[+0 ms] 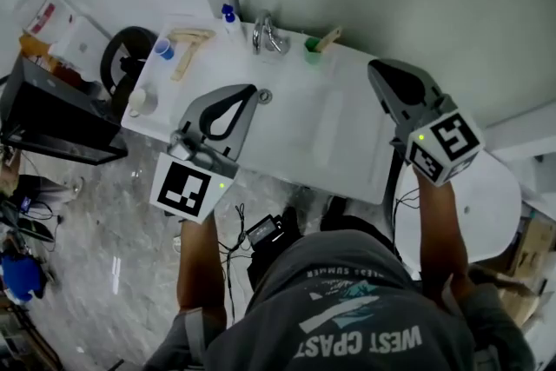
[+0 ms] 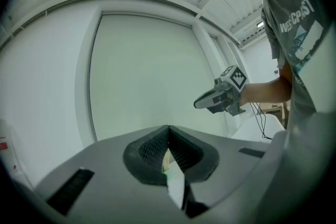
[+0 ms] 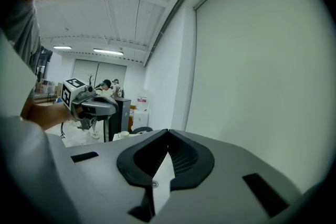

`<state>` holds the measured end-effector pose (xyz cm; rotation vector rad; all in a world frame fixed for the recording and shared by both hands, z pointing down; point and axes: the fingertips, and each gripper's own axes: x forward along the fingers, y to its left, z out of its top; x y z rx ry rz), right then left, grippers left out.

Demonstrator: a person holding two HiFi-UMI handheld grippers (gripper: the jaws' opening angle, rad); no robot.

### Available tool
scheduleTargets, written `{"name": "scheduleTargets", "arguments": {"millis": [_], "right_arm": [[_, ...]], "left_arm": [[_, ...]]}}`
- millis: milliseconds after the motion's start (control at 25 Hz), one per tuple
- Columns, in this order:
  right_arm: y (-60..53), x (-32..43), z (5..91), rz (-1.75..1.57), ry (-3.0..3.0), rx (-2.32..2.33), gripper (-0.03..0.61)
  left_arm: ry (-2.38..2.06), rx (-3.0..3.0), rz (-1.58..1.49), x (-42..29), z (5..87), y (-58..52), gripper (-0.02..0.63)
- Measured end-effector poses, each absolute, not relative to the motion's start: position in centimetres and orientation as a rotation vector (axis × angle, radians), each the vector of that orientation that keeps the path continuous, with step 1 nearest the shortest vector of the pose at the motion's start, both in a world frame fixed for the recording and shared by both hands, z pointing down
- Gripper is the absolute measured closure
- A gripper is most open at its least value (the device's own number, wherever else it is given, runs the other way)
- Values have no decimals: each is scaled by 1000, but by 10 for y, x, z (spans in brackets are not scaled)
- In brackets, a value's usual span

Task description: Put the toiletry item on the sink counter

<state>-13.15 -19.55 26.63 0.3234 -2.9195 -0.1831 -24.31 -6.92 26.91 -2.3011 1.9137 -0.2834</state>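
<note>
The white sink counter lies below me, its faucet against the back wall. Along the back stand a blue-capped bottle, a blue cup, a wooden brush and a green cup with a wooden-handled item in it. My left gripper hovers over the counter by the drain, its jaws shut on nothing. Over the counter's right end my right gripper is raised, jaws together and empty. Both point up toward the pale wall.
A small white cup sits at the counter's left end. Left of the counter are a black wheel-like object and a black case. A round white surface lies to the right. Cables and a black box lie on the floor.
</note>
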Motion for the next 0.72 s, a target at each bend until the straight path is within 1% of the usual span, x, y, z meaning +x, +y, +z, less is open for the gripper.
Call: {"name": "scheduleTargets", "arguments": {"millis": [440, 720], "right_arm": [[-154, -95, 241, -311, -2909, 333, 551], [-137, -71, 243, -305, -2889, 379, 551]], "left_arm": [[1760, -2352, -282, -200, 253, -70, 611], [1693, -2393, -290, -179, 255, -68, 611]]}}
